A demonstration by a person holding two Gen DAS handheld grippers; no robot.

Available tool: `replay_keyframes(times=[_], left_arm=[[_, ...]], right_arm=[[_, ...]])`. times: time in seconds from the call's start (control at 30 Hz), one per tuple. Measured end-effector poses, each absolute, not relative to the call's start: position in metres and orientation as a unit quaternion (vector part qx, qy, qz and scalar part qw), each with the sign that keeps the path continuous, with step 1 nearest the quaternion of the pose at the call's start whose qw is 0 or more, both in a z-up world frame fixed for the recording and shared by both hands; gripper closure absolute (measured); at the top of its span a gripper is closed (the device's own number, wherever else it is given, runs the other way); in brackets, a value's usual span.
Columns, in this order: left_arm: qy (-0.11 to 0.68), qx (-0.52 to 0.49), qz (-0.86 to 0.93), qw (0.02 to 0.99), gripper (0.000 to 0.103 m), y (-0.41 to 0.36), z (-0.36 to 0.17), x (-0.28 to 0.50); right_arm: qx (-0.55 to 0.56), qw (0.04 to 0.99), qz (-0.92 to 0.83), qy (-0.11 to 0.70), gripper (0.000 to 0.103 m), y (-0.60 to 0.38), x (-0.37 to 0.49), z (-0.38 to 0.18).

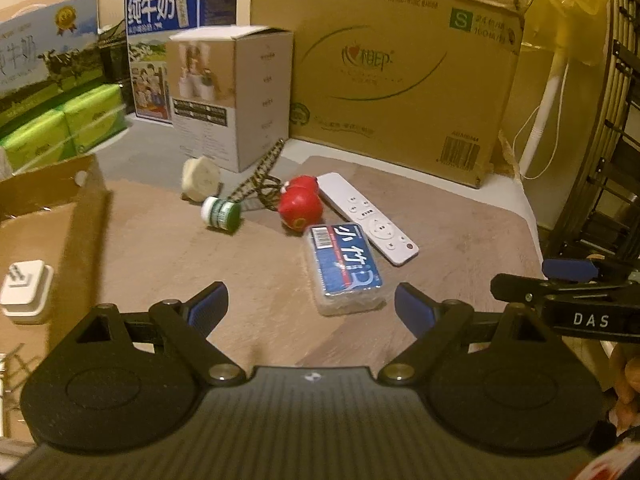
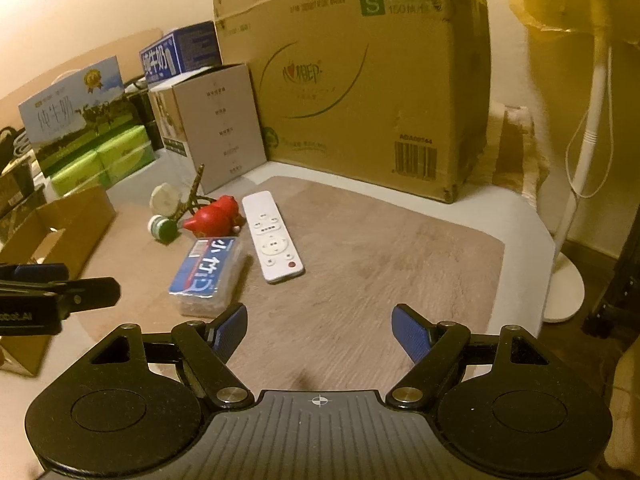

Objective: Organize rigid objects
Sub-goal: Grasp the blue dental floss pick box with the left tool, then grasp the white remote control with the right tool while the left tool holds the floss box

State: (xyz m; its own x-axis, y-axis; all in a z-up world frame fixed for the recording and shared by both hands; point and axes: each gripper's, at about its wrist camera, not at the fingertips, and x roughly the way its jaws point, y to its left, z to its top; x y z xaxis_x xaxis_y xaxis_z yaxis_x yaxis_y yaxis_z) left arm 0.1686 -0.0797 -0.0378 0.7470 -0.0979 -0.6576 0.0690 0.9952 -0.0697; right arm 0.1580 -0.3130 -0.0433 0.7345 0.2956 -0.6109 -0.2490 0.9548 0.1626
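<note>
at the far left an open cardboard box (image 1: 86, 204) stood on the tabletop (image 1: 460, 232), with a white power adapter (image 1: 26, 294) lying inside it. right of the box, a cream round object (image 1: 200, 178) sat near the grey carton (image 1: 240, 96), and just in front of it a small green-and-white jar (image 1: 221, 213) lay on its side. a dark patterned strap (image 1: 260, 176) ran between the jar and a red toy figure (image 1: 300, 204). in the left wrist view the toy's right side seemed to touch a white remote control (image 1: 370, 218), which lay at a slant with its red button toward the camera. close in front of the toy and just left of the remote lay a blue-labelled clear plastic pack (image 1: 346, 266), the nearest of the items. the left tongs (image 1: 311, 306) hung over the tabletop with jaws spread wide and nothing between them, the pack just beyond their tips. the right tongs (image 2: 319, 330) were also spread wide and empty, over bare mat (image 2: 380, 260) to the right of the pack and remote. behind everything stood a large brown shipping carton (image 2: 360, 80), and at the far right a white fan stand (image 2: 576, 200).
</note>
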Motion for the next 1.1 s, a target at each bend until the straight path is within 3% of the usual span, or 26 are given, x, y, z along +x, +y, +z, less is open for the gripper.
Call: replay_keyframes(times=[0.37, 0.83, 1.1], left_arm=[[0.359, -0.026, -0.05, 0.932, 0.016, -0.105, -0.071, 0.211], [0.381, -0.022, -0.05, 0.923, 0.044, -0.111, -0.098, 0.256], [0.388, -0.004, -0.048, 0.92, 0.048, -0.095, -0.095, 0.248]], right_arm=[[0.022, 0.923, 0.171, 0.343, 0.03, -0.321, 0.206, -0.065], [0.023, 0.919, 0.173, 0.354, 0.031, -0.324, 0.235, -0.082], [0.016, 0.916, 0.184, 0.356, 0.031, -0.311, 0.242, -0.084]])
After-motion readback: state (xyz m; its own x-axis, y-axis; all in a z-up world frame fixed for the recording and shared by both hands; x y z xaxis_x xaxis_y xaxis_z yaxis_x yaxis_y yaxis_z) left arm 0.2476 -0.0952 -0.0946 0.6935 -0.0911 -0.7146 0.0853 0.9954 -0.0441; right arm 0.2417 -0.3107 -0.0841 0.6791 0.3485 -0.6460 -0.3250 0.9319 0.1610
